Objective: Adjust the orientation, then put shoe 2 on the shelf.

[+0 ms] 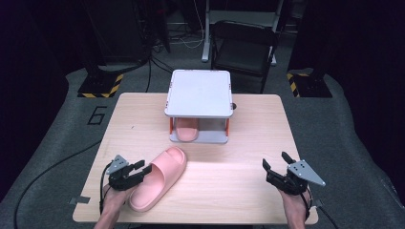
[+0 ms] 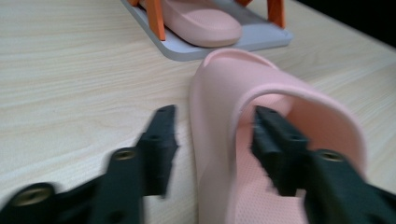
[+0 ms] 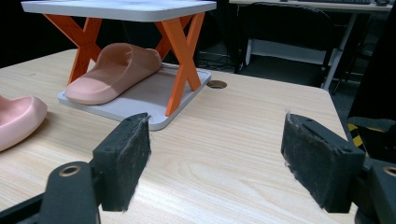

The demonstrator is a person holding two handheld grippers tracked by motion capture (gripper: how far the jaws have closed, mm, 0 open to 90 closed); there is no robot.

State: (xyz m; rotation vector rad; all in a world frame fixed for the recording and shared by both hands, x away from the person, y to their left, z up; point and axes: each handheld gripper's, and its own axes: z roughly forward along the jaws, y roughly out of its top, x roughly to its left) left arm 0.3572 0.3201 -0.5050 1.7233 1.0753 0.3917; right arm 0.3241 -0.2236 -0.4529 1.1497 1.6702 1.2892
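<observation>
A pink slipper [image 1: 159,178] was straddled by the open left gripper [image 1: 139,171] on the tabletop [image 1: 229,191].

The left gripper's jaws were spread wide, one outside the slipper's side wall and the other inside its opening under the strap, not yet closed on it, as seen in the left gripper view [image 2: 212,135]. Ahead of that gripper, a second pink slipper [image 2: 201,21] was lying on the lower grey tray of a small two-level rack [image 1: 198,93] with orange crossed legs. The right gripper [image 1: 278,165] was held well apart from both slippers, near the tabletop's right front, its jaws wide open and empty, with the rack seen ahead and to its left.
</observation>
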